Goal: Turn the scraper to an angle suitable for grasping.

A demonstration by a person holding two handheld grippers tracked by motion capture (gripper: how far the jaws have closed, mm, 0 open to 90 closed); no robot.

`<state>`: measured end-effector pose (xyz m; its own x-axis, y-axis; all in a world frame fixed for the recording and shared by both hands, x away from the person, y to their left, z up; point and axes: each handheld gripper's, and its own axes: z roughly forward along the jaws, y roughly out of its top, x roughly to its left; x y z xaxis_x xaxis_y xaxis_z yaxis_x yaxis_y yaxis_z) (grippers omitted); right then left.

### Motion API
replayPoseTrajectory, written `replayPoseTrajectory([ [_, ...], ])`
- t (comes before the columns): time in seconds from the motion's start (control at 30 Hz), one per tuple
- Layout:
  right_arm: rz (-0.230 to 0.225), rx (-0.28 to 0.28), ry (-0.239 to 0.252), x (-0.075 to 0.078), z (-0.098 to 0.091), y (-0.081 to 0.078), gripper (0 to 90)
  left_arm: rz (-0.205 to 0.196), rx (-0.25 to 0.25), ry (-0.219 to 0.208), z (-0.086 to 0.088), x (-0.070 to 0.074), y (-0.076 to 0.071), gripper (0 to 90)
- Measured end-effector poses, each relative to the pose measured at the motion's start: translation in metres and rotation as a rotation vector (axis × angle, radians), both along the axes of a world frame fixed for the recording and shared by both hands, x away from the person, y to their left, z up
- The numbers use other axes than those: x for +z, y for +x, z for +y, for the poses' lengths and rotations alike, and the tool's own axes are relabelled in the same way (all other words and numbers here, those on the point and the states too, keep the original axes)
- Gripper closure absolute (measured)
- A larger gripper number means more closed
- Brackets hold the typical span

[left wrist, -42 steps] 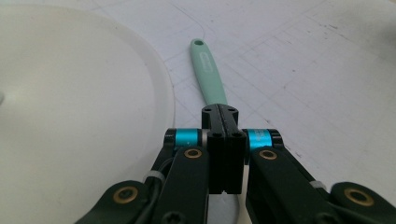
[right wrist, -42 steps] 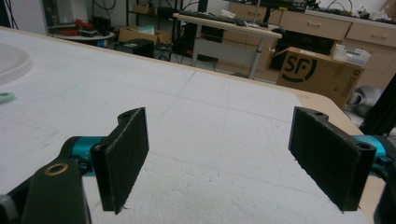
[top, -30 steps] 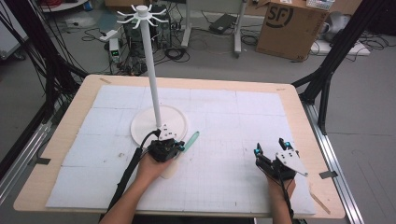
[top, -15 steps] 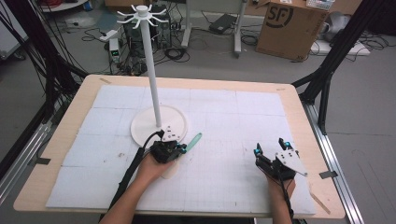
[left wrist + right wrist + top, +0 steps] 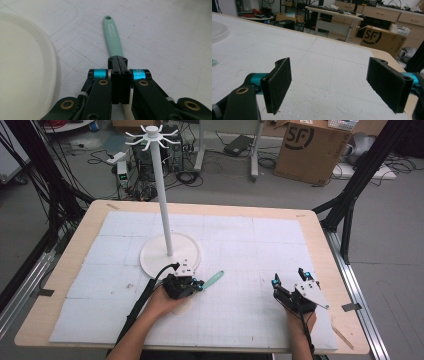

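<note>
Beyond your table (image 5: 320,227) with its white mat (image 5: 250,250), you face a grey floor (image 5: 225,190) strewn with cables (image 5: 185,175), a cardboard box (image 5: 310,150), a desk (image 5: 332,11) and black frame struts (image 5: 350,185).

You have a wooden table (image 5: 320,220) in front of you, its light rim showing on all sides around a white gridded mat (image 5: 250,250) that covers nearly the whole top. On that mat, left of the middle, stands the round white base (image 5: 150,262) of a tall white stand (image 5: 162,200); in the left gripper view that base (image 5: 22,75) curves in at the left edge. Just to the right of the base and nearer to you, a mint-green handle (image 5: 214,279) lies flat on the mat, its free end with a small hole (image 5: 108,18) pointing away toward the far right.
</note>
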<state>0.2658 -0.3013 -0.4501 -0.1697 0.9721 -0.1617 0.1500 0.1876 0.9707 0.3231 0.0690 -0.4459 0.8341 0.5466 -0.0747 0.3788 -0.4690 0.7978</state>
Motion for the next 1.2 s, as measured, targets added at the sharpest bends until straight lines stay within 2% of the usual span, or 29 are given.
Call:
replayPoseTrajectory([
  [0.23,-0.001,-0.001,0.001,0.000,0.000,0.000,19.1,0.008,-0.029,0.002,0.000,0.000,-0.007,90.0],
  [0.4,-0.001,0.001,-0.001,0.000,0.000,0.000,19.0,0.009,-0.075,0.002,0.004,0.001,-0.014,90.0],
  [0.6,-0.003,0.000,0.002,0.000,0.000,0.000,19.1,0.008,-0.083,0.003,0.009,0.001,-0.018,90.0],
  [0.73,-0.003,0.001,0.001,0.000,0.000,0.000,19.0,-0.018,-0.104,-0.035,0.015,0.003,-0.026,90.0],
  [0.8,-0.004,0.000,0.001,0.000,0.000,0.000,19.1,-0.024,-0.124,-0.038,0.017,0.005,-0.031,90.0],
  [0.9,-0.004,0.000,0.000,0.000,0.000,0.000,19.1,-0.003,-0.159,-0.053,0.022,0.004,-0.038,90.0],
  [1.0,-0.004,0.001,0.000,0.000,0.000,0.000,19.1,0.020,-0.165,-0.042,0.025,0.001,-0.041,90.0],
  [1.1,-0.001,0.002,-0.001,0.000,0.000,0.000,19.1,0.020,-0.159,-0.037,0.027,0.001,-0.043,90.0],
  [1.2,0.000,0.003,0.002,0.000,0.000,0.000,19.1,0.012,-0.152,-0.005,0.026,0.001,-0.044,90.0],
])
